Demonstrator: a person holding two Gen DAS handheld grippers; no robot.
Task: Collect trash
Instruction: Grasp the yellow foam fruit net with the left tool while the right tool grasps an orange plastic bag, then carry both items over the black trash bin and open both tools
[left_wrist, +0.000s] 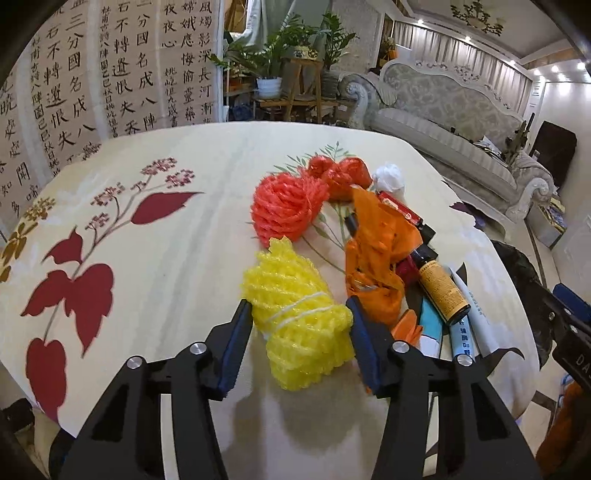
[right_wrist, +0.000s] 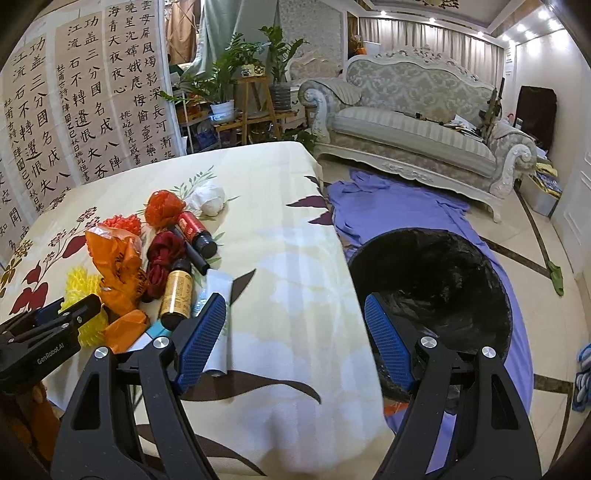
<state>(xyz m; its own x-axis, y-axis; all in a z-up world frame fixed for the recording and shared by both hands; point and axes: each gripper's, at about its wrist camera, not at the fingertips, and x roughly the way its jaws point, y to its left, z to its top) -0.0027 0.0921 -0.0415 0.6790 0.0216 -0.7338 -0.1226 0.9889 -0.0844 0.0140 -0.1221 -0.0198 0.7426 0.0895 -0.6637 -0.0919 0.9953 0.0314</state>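
Yellow foam net (left_wrist: 295, 325) lies lengthwise, seemingly pointing away.

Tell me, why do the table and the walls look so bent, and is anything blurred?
Left wrist view: the lens bows the table edge and darkens the corners; the yellow foam net between the left gripper fingers is sharp. Right wrist view: the sofa curves, ceiling spotlights glare; nothing is badly blurred.

You are looking at: yellow foam netting (left_wrist: 295, 325), soft, open-meshed; orange plastic bag (left_wrist: 376, 251), thin, crinkled, glossy; brown bottle (left_wrist: 443, 291), shiny with matt paper label; table (left_wrist: 155, 266) cloth, matt, printed; bin liner (right_wrist: 443, 280), black, glossy, wrinkled.
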